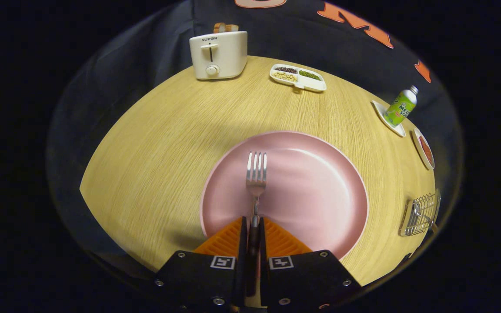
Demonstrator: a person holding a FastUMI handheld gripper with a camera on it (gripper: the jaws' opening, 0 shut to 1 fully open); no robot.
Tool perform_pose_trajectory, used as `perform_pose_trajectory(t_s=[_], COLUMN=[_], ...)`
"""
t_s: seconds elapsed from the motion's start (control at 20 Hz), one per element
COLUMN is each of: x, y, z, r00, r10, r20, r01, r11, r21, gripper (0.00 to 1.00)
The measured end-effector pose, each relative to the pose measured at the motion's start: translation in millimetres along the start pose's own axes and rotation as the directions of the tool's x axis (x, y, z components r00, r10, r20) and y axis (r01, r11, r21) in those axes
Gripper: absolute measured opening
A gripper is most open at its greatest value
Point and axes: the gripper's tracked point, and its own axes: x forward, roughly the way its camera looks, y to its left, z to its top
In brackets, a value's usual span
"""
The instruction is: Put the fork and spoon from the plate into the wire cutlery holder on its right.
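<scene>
A metal fork (256, 176) lies over the pink plate (320, 182), tines pointing away from me. Its handle runs back between my two fingers, and my gripper (254, 228) is shut on that handle at the plate's near rim. The wire cutlery holder (420, 214) stands to the right of the plate near the table's edge, and a shiny utensil rests in it. I cannot tell whether the fork touches the plate or hangs just above it.
On the round wooden table (155, 165), a white toaster (218, 54) with bread stands at the far side. A divided white dish (297, 77) of beans sits beyond the plate. A green can (401, 107) on a saucer and a small dish (423, 148) are far right.
</scene>
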Motion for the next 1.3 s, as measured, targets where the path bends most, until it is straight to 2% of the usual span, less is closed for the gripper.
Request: perform_pose_trajectory(t_s=[0.15,0.35,0.7,1.15,1.3], x=[0.7,-3.2,-32.7,-91.8,-107.0], y=[-0.9,-11.3,-58.6,-174.1,-203.1], z=[-0.4,0.3,20.6,37.3,40.2], r00=[1.0,1.0,0.997,0.955,0.943], r10=[0.006,0.012,-0.034,-0.236,-0.267], r20=[-0.007,-0.027,0.064,0.179,0.197], r01=[-0.006,-0.008,0.018,0.172,0.18], r11=[1.0,0.993,0.975,0.934,0.912], r21=[0.02,0.119,0.222,0.313,0.369], gripper=[0.11,0.06,0.06,0.06,0.06])
